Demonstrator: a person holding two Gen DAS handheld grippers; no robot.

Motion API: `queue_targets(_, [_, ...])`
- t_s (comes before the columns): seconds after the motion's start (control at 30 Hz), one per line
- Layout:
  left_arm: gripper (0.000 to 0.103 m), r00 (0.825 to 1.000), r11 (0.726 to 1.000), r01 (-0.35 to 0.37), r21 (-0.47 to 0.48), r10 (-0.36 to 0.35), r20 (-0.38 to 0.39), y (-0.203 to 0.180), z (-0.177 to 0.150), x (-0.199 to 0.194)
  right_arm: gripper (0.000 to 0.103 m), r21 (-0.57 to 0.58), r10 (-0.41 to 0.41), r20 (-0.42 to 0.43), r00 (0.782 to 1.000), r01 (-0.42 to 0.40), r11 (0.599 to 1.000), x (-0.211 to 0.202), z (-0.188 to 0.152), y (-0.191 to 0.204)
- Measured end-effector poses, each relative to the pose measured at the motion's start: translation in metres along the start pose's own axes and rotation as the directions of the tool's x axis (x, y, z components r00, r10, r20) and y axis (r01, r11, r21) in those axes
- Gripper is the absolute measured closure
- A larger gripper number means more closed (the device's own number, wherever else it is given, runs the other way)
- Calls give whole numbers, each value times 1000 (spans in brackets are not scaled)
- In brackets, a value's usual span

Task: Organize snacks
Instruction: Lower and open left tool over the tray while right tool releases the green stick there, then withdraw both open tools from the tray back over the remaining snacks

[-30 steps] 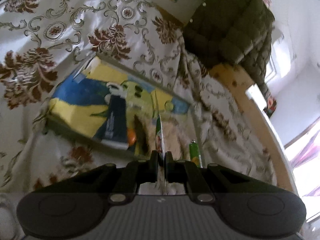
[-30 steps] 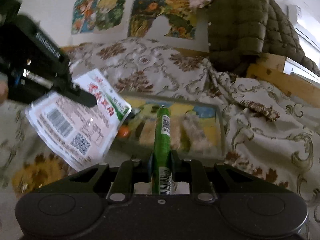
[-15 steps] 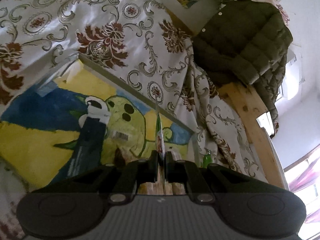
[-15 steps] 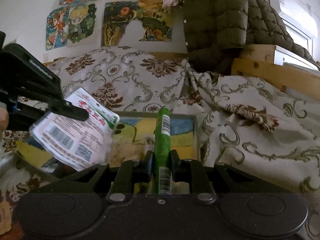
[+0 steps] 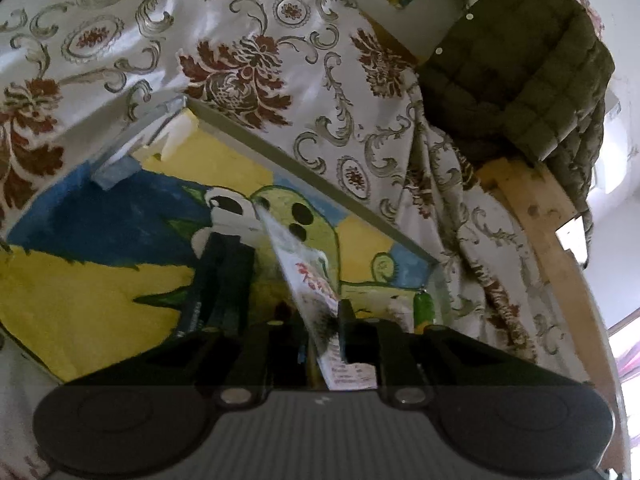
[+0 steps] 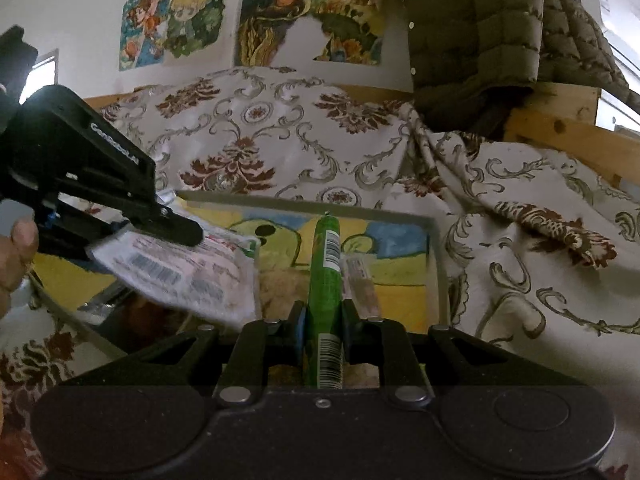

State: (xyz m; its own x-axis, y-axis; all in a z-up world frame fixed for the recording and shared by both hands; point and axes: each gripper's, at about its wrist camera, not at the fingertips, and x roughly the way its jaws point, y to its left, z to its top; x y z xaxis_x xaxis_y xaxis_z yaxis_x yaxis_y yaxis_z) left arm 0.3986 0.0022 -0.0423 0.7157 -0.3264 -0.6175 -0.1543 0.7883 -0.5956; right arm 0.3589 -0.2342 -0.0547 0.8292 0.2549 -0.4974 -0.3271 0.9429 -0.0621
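Observation:
A shallow tray [image 5: 304, 168] with a yellow, blue and green cartoon lining lies on the flowered cloth; it also shows in the right wrist view [image 6: 434, 264]. My left gripper [image 5: 322, 316] holds a flat white snack packet [image 5: 308, 276], which tilts over the tray; the packet [image 6: 180, 276] and the left gripper [image 6: 176, 228] show in the right wrist view. My right gripper [image 6: 324, 320] is shut on a green snack stick [image 6: 326, 264] over the tray's right part. Its tip shows in the left wrist view [image 5: 423, 307]. A dark packet [image 5: 224, 280] lies in the tray.
A small clear-wrapped stick [image 6: 360, 284] and a pale fluffy item [image 6: 280, 288] lie in the tray. An olive quilted jacket [image 6: 472, 32] hangs over a wooden rail [image 6: 568, 128] at the back right. Cartoon posters [image 6: 256, 16] hang on the wall.
Both grippers have moved forward and down over the tray. The white packet has tilted from edge-on to slanting flatter above the tray. The green stick now reaches over the tray.

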Motion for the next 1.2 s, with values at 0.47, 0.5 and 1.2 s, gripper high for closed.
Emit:
queue_targets(0.47, [19, 979, 962, -201, 183, 193, 66, -9, -9, -26, 60, 36, -20, 4, 1000, 20, 999, -12, 5, -3])
queue_targets(0.5, [19, 978, 961, -203, 189, 192, 75, -10, -11, -31, 59, 38, -24, 10, 1000, 24, 999, -15, 7, -4])
queue_targets(1.2, [1, 910, 919, -318, 234, 226, 347, -22, -72, -148, 1, 118, -31, 123, 992, 17, 993, -113, 37, 0])
